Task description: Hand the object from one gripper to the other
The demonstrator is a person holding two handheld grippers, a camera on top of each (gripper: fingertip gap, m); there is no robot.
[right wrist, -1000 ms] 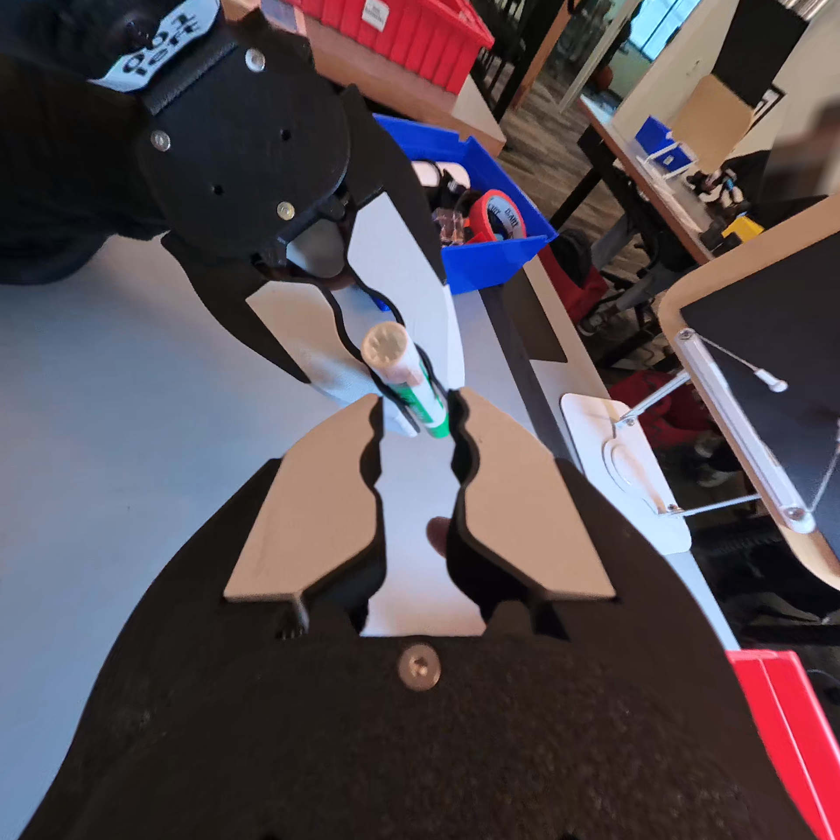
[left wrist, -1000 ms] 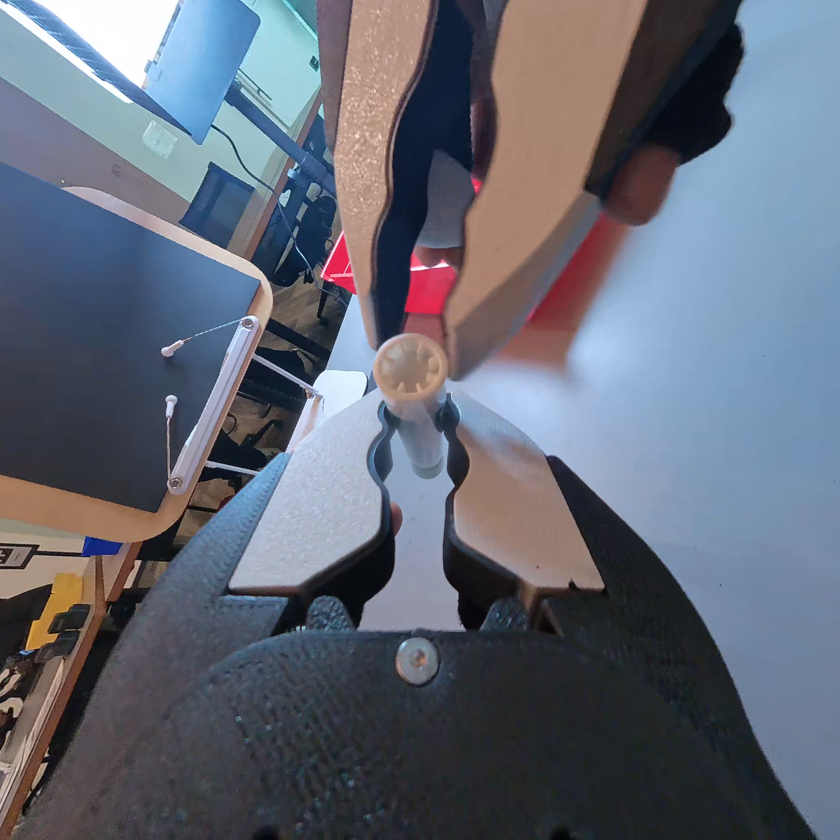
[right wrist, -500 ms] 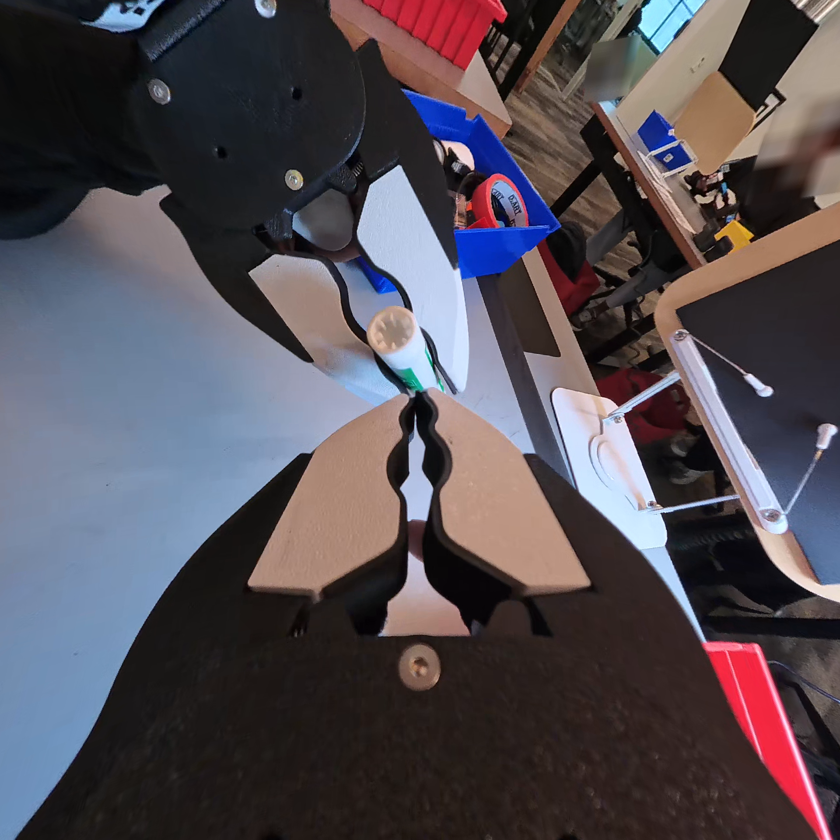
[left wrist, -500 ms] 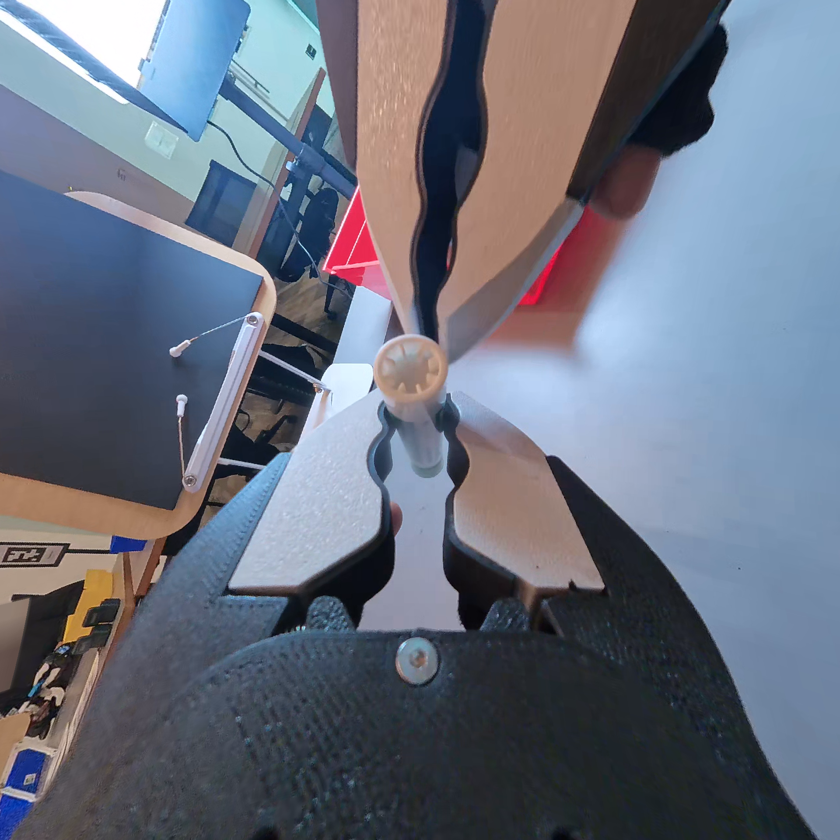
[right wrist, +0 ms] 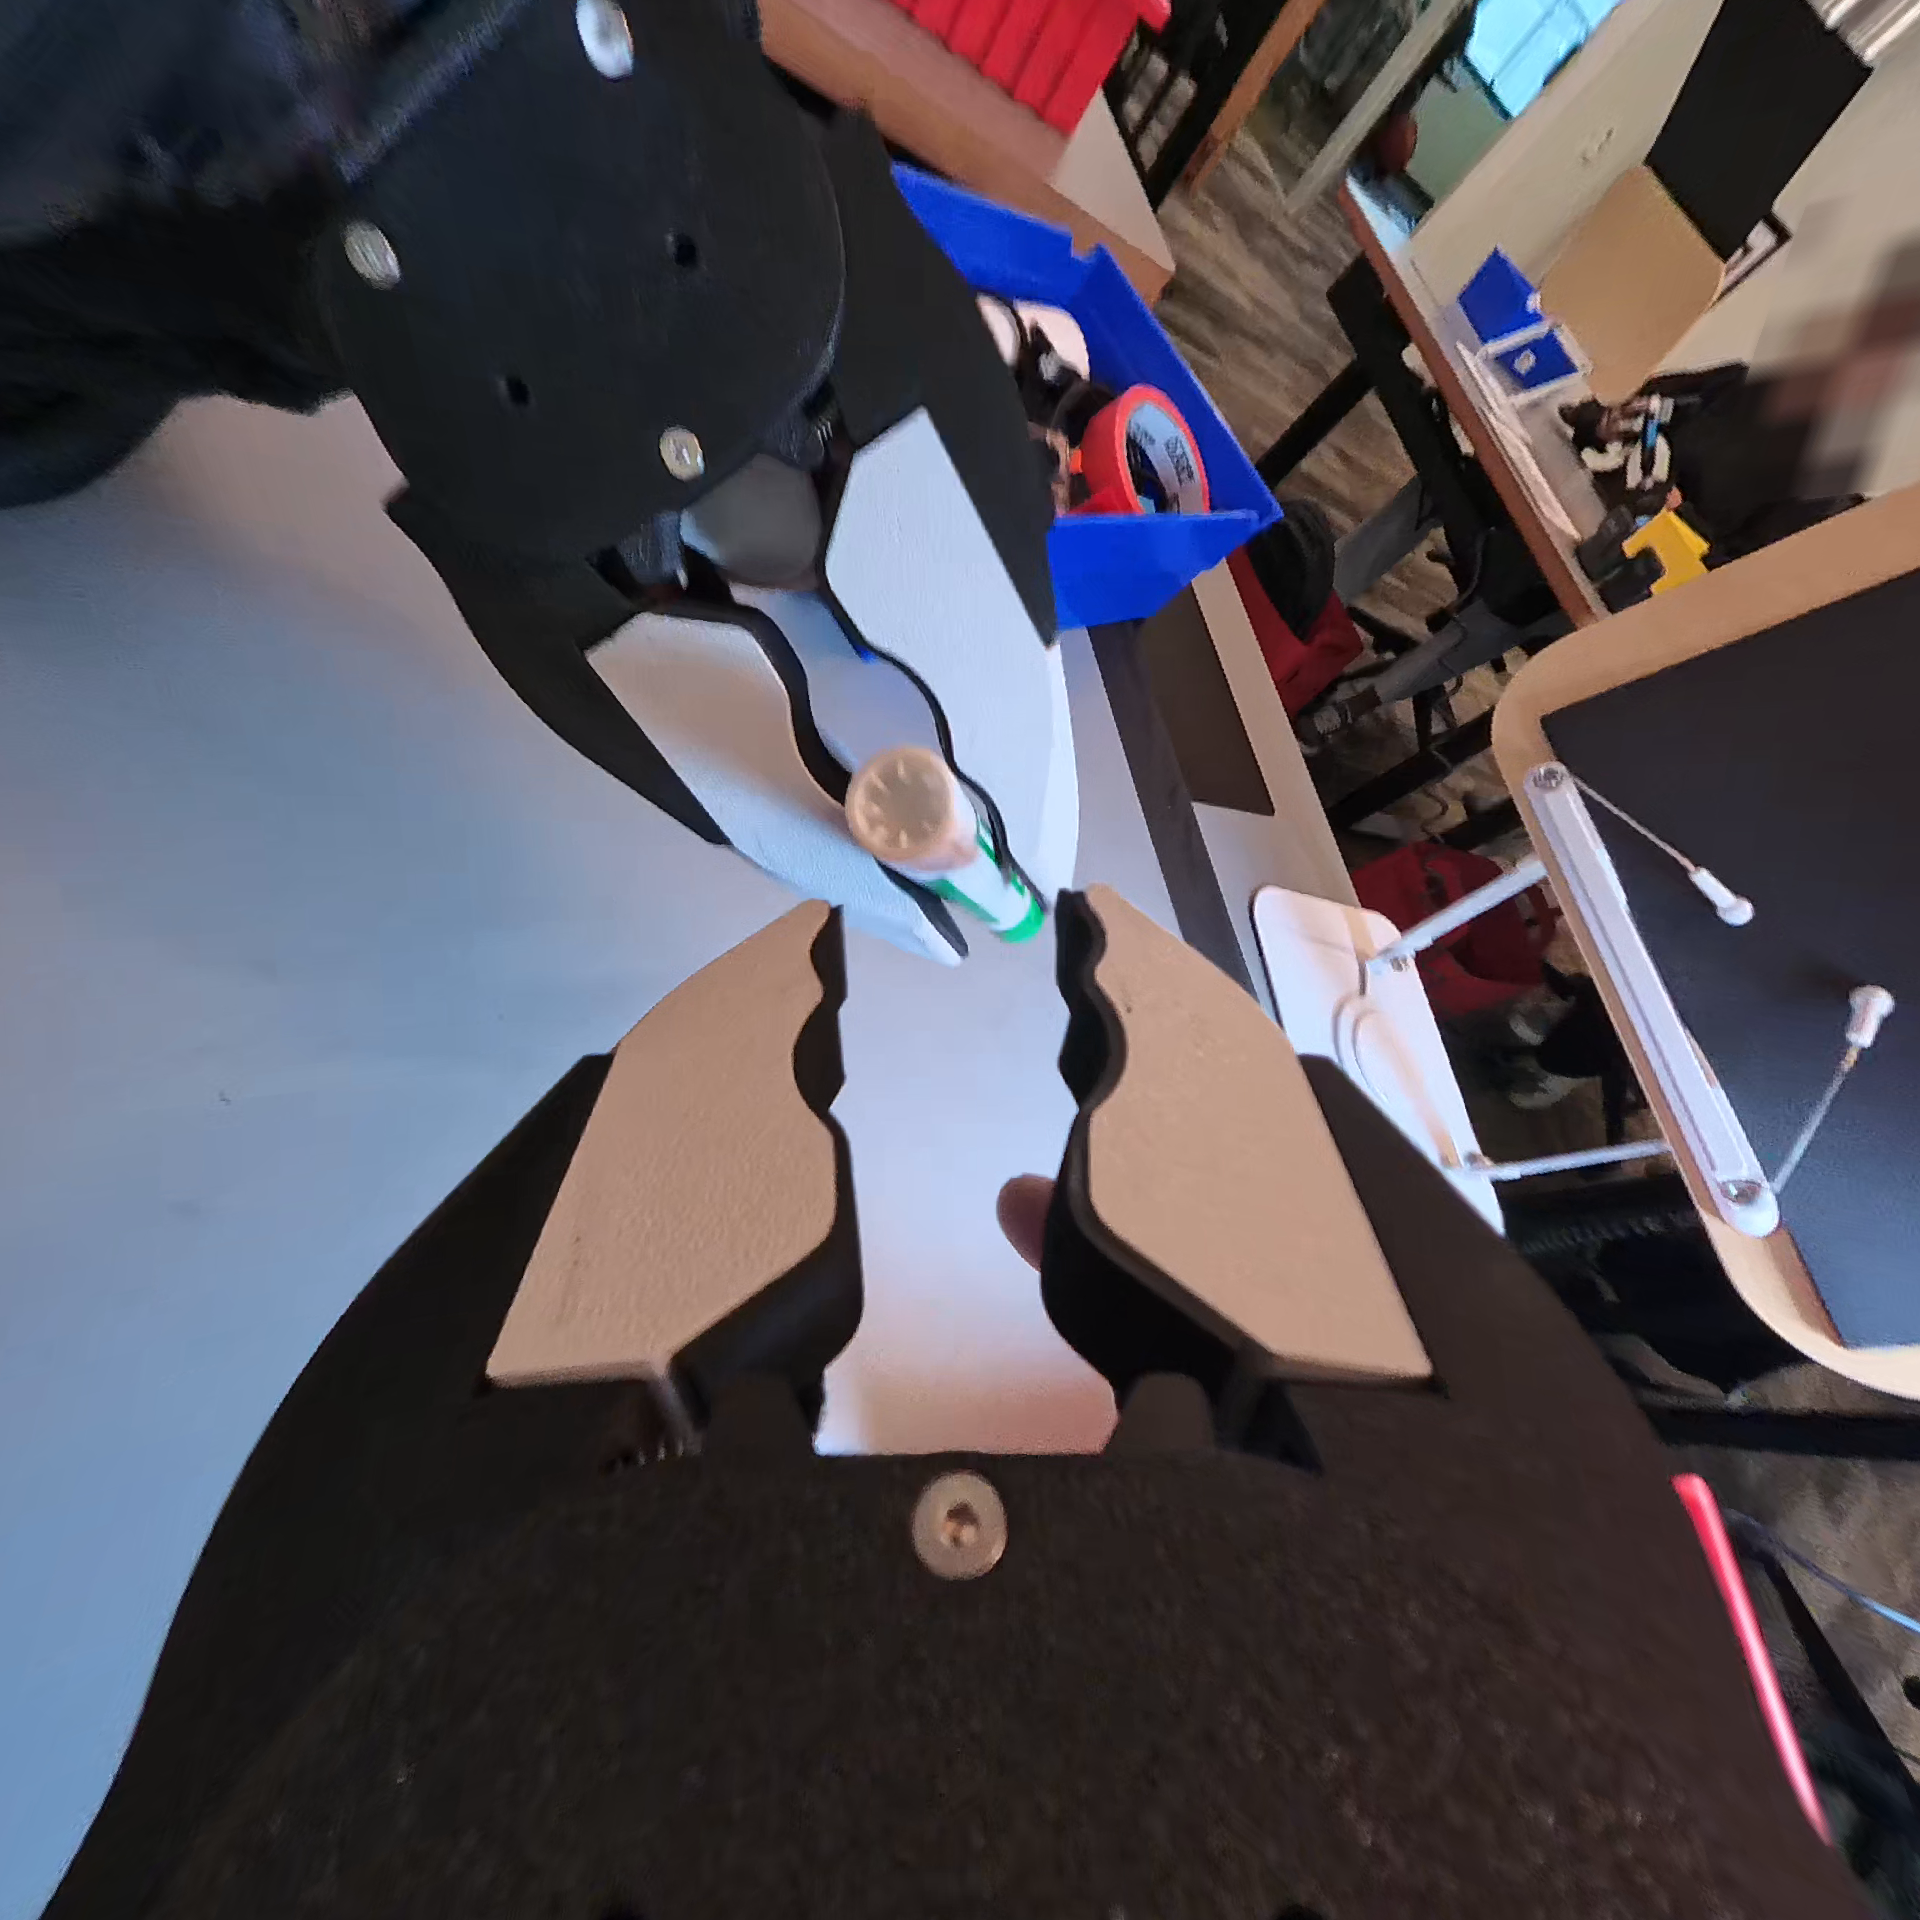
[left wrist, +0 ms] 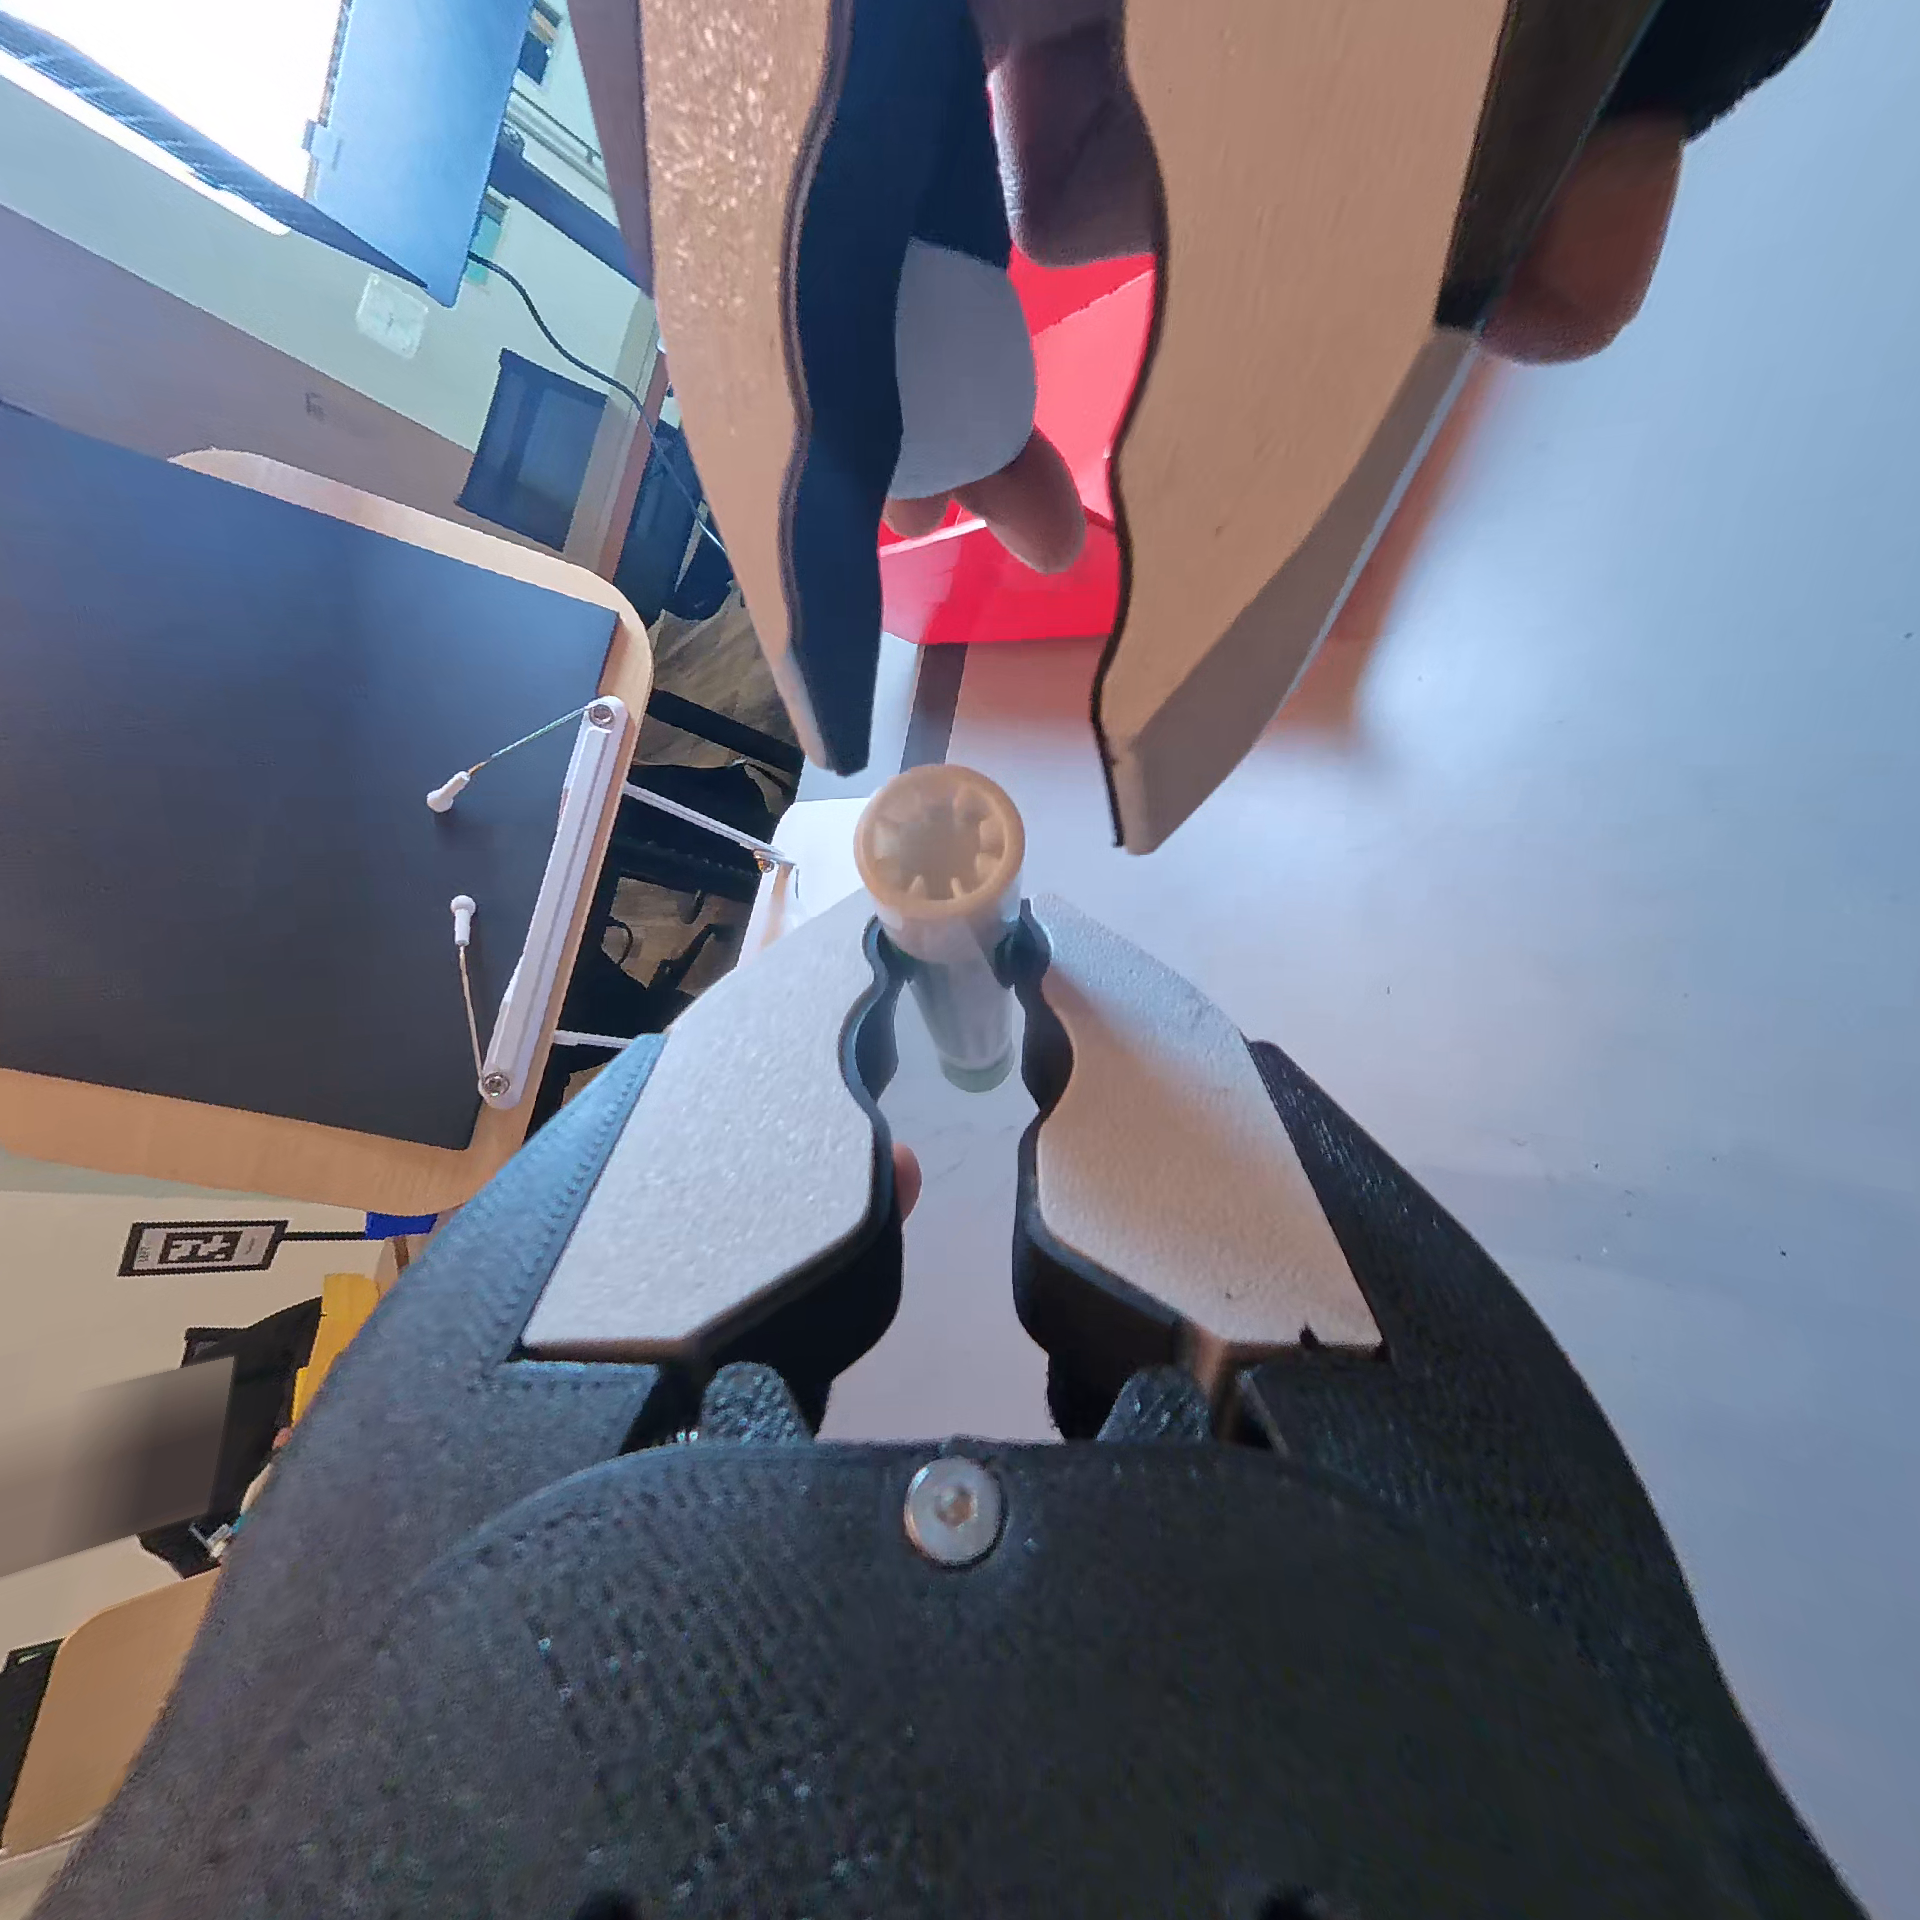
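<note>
Marker (right wrist: 940, 852): white body, green bands, cream cap. Blue bin (right wrist: 1143, 540). Red tape roll (right wrist: 1143, 447).

left gripper (left wrist: 954, 935) at the bottom, closed tight on a small tube (left wrist: 948, 914). cream round cap of the tube facing the camera, with little spokes on it. tube poking out past the tips of both white fingers (left wrist: 727, 1122). right gripper (left wrist: 971, 800) hanging down from the top, tips wide apart, just above the cap, not touching it. bare fingertip (left wrist: 1023, 509) showing between those tan fingers. grey bench (left wrist: 1610, 935) underneath, on the right. red bin (left wrist: 997, 592) farther back. black board with a wooden edge (left wrist: 260, 779) on the left, white bar with thin wires (left wrist: 551, 914) on it.
</note>
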